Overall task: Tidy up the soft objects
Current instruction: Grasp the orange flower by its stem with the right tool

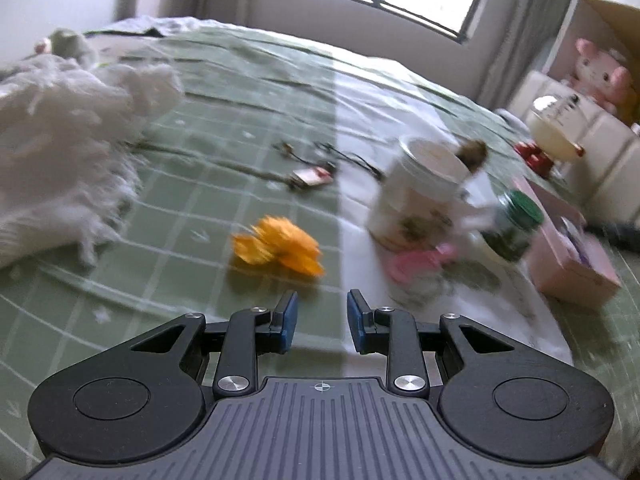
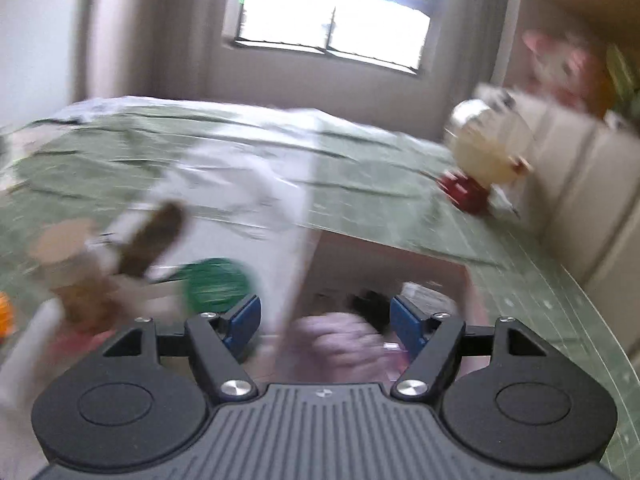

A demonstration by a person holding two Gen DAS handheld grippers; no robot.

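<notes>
An orange soft flower (image 1: 278, 250) lies on the green checked bedspread (image 1: 200, 184), just ahead of my left gripper (image 1: 322, 314), which is open and empty. A white fluffy plush (image 1: 60, 148) lies at the left. My right gripper (image 2: 325, 320) is open and empty above an open pink box (image 2: 400, 264); a pale purple soft thing (image 2: 336, 340) lies in the box between the fingers. The view is blurred.
A white paper cup (image 1: 420, 188), a green-lidded jar (image 1: 514, 224), a pink item (image 1: 416, 264) and the pink box (image 1: 572, 264) stand on the right. A cream toy on a red base (image 2: 480, 156) sits by the headboard. A pink plush (image 1: 600, 72) sits on a shelf.
</notes>
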